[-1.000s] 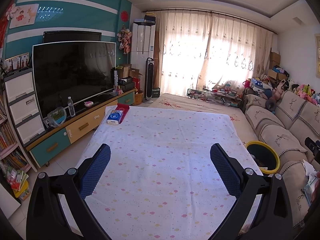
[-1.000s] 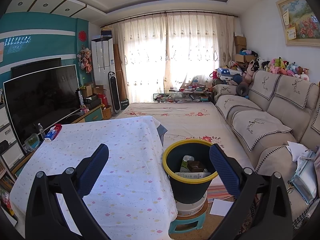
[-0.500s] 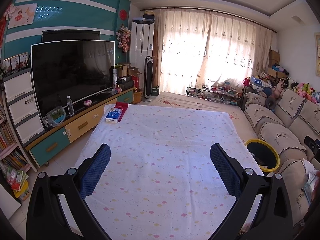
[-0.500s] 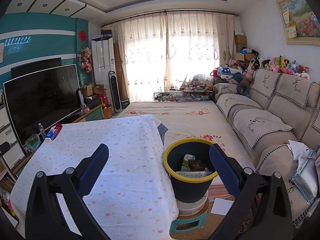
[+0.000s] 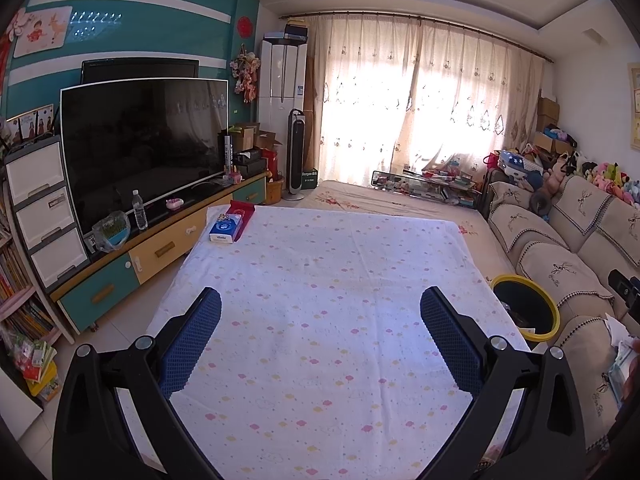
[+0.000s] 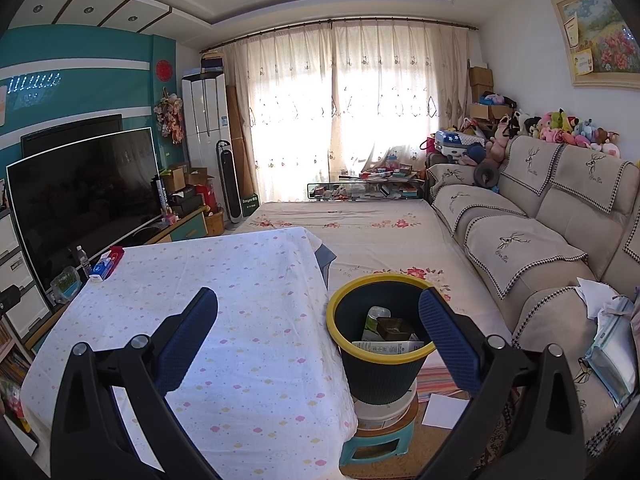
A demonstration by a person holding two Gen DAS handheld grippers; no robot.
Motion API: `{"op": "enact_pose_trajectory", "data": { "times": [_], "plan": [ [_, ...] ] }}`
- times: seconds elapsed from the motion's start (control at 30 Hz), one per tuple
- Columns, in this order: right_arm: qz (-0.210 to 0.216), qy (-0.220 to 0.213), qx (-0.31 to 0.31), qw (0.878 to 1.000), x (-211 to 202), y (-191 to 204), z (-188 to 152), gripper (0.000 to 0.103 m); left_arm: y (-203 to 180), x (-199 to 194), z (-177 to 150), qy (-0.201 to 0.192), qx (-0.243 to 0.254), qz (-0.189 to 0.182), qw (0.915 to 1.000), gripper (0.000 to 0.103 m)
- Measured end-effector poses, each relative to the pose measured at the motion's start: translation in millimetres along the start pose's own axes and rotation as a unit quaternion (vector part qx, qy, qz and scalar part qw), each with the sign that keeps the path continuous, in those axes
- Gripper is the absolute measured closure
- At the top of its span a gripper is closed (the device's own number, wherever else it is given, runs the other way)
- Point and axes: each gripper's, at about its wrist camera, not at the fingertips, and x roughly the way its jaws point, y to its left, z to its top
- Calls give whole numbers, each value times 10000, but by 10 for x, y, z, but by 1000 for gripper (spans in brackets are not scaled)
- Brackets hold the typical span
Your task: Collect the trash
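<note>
A dark bin with a yellow rim (image 6: 382,364) stands on a low stool beside the table's right edge; it holds a carton, a can and a dark box. It also shows in the left wrist view (image 5: 528,312). My right gripper (image 6: 318,324) is open and empty, held above the table edge and the bin. My left gripper (image 5: 320,328) is open and empty over the table's cloth (image 5: 320,280), white with small pink and yellow marks. A blue tissue pack (image 5: 226,229) and a red box (image 5: 243,212) lie at the table's far left corner.
A TV (image 5: 144,148) on a long cabinet stands left of the table, with a water bottle (image 5: 139,210). A beige sofa (image 6: 540,240) runs along the right, with papers (image 6: 608,320) on its near seat. A white sheet (image 6: 440,410) lies on the floor by the stool.
Both views have shifted only slightly; the left gripper drifted a little to the left. Both grippers stay open and empty.
</note>
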Motion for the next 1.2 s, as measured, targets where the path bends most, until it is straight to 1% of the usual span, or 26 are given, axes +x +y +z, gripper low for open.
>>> {"op": "enact_pose_trajectory", "data": {
  "times": [1.2],
  "plan": [
    [34,77,-3,10000,88,21,-46,7,-3,101,-70,107,-25,-51,9999,5]
  ]
}}
